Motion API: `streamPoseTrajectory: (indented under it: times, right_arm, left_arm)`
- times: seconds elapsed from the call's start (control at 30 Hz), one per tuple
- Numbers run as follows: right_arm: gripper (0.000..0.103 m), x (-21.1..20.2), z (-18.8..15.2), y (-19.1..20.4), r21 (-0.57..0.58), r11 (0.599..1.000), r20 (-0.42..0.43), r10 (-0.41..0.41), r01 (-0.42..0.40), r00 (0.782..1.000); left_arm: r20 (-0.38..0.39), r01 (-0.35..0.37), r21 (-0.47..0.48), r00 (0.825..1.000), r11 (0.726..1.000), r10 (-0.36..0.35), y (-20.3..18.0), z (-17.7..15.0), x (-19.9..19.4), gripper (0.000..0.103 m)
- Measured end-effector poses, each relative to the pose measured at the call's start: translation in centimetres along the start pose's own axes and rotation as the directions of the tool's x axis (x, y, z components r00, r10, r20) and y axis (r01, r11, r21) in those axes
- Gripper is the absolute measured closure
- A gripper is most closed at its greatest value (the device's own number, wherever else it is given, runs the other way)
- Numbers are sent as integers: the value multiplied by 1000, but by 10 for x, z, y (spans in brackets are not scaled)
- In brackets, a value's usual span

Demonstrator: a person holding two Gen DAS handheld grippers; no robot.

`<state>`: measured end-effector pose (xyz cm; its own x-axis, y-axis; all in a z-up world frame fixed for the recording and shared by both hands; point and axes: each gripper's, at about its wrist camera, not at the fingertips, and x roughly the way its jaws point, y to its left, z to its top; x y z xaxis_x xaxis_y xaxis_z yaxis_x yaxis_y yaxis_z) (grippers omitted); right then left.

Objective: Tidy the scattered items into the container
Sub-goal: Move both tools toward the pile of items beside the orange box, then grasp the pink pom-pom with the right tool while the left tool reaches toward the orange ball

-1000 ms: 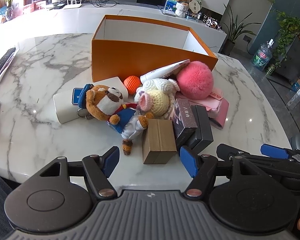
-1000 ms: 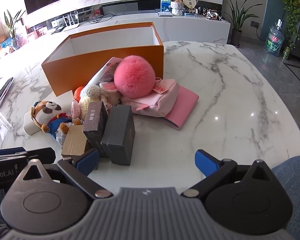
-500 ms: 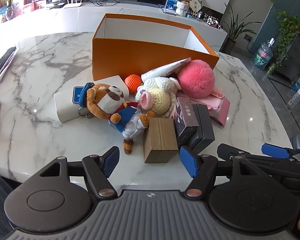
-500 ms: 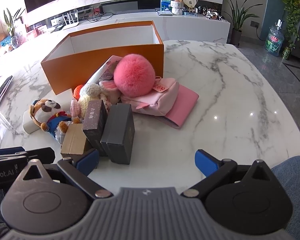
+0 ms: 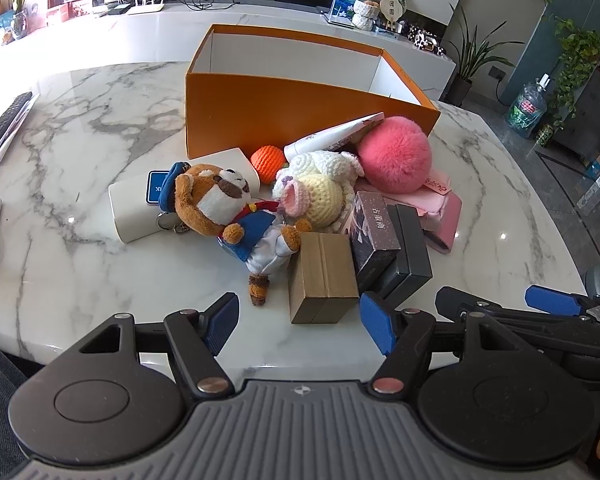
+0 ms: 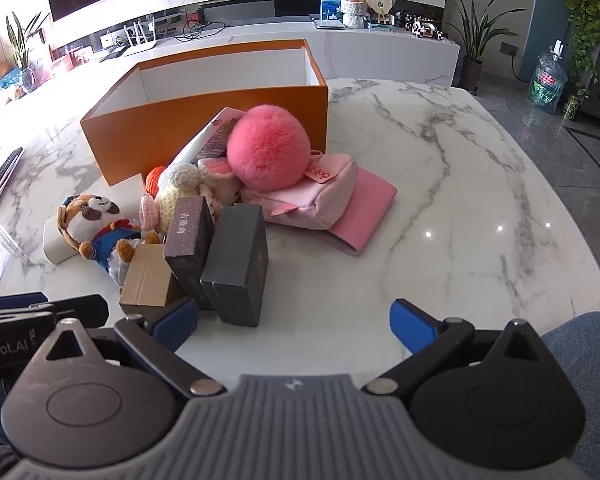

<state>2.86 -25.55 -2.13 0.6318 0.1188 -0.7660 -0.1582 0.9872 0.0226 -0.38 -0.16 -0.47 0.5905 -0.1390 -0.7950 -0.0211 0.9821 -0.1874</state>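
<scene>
Your marble table (image 5: 80,128) carries the open orange box (image 5: 284,108) at the far side, with the toys and small boxes heaped just in front so each trip is short. Your left gripper (image 5: 298,326) hangs wide open near the brown carton (image 5: 323,276).

From the right, your right gripper (image 6: 294,322) is equally spread and empty, near the dark box (image 6: 238,268).

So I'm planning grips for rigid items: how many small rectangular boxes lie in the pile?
3, side by side nearest the grippers: brown cardboard box, dark speckled box leaning beside it, black box. More may be hidden.
</scene>
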Motion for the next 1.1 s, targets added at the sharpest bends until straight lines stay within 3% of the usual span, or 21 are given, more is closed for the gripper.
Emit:
streamPoseTrajectory:
  times: [0.67,1.1]
  right_arm:
    - [1,8,2,-1,-4,1000,-21,4,-4,1000]
    - [1,21,43,1,-78,997,-57,-29,24,998]
  left_arm:
    - [-43,-17,22,999,1000,18,-2,7,7,24]
    - [-96,-24,110,995,994,35,-18,52,16,24]
